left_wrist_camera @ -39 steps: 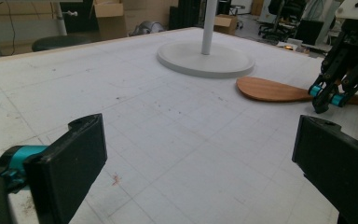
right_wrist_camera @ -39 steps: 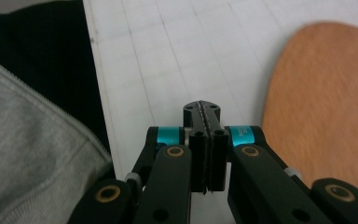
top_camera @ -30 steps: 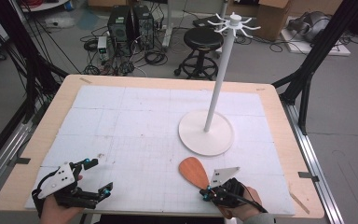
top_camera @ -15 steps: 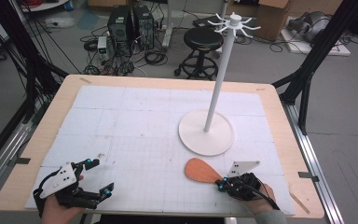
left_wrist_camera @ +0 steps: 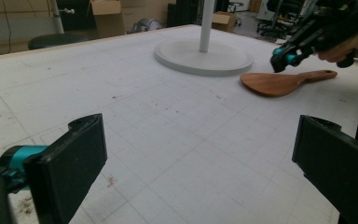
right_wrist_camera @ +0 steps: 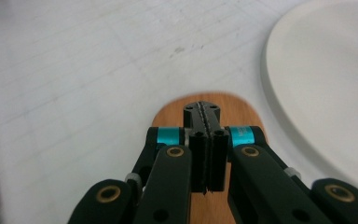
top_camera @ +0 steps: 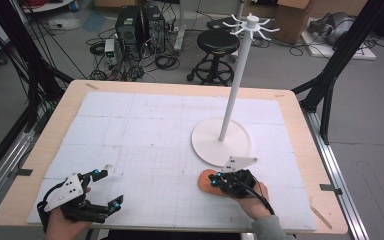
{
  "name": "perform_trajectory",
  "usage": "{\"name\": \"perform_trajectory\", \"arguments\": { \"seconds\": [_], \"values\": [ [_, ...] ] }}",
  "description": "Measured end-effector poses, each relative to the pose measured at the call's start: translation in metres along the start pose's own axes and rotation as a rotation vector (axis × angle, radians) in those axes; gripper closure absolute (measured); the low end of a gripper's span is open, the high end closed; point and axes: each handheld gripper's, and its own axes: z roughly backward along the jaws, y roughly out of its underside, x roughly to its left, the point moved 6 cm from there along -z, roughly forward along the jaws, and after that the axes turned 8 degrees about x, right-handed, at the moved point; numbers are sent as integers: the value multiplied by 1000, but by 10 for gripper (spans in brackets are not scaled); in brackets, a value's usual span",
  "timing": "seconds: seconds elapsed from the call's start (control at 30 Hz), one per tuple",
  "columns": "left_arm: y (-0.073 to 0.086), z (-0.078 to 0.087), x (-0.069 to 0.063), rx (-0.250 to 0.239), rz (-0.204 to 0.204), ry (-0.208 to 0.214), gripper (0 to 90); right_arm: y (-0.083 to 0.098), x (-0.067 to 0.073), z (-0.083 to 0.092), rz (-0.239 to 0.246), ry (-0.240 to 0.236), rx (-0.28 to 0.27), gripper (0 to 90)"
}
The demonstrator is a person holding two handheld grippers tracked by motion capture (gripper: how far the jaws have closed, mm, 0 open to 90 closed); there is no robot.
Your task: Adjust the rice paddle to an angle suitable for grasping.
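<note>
Near the tabletop's front edge, the wooden spatula (top_camera: 211, 182) lies flat, blade leftward. The right claw (top_camera: 221, 178), pinched together and empty, has moved over it; the left claw (top_camera: 106, 189) gapes empty.

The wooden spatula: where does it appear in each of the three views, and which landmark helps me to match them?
High view: the wooden spatula lies low and right of centre, partly under the right gripper.
Left gripper view: upper right, flat on the table.
Right gripper view: centre, beneath the shut jaws.
Shared landmark: the white round stand base beside it.
</note>
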Motion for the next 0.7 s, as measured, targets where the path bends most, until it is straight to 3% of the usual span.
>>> {"name": "perform_trajectory", "arguments": {
  "seconds": [0.13,0.33,0.57,0.7],
  "values": [
    [0,1,0,-5,8,1,34,-14,-8,-17,4,5,18,899],
    [0,1,0,-1,7,-1,34,-28,-21,-28,-30,2,-5,899],
    [1,1,0,4,3,-5,34,-32,-27,-45,12,17,58,899],
    [1,3,2,-4,6,-12,34,-30,-30,-54,38,52,100,899]
  ]
}}
